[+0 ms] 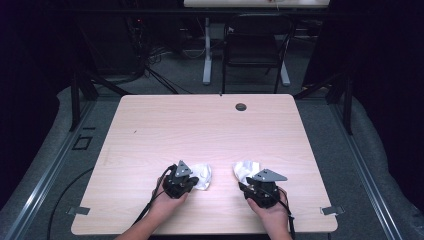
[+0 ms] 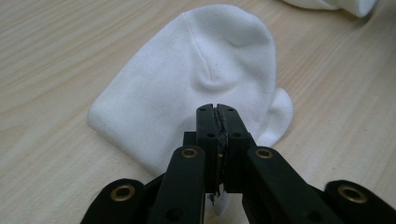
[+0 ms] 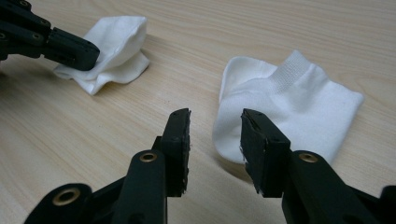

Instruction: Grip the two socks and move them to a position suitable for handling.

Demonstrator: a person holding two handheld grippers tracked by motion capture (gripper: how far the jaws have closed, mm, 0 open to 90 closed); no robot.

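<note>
Two white socks lie on the wooden table. My left gripper is shut on the near edge of the left sock, and a scrap of white fabric shows between its pads. The right gripper view shows that same gripper biting the left sock. My right gripper stands open just short of the right sock. That sock's near edge lies beside the right-hand jaw, with bare table between the pads.
A round cable hole sits near the table's far edge. Beyond the table stand a black chair and a desk leg. The right sock's edge shows at the top of the left gripper view.
</note>
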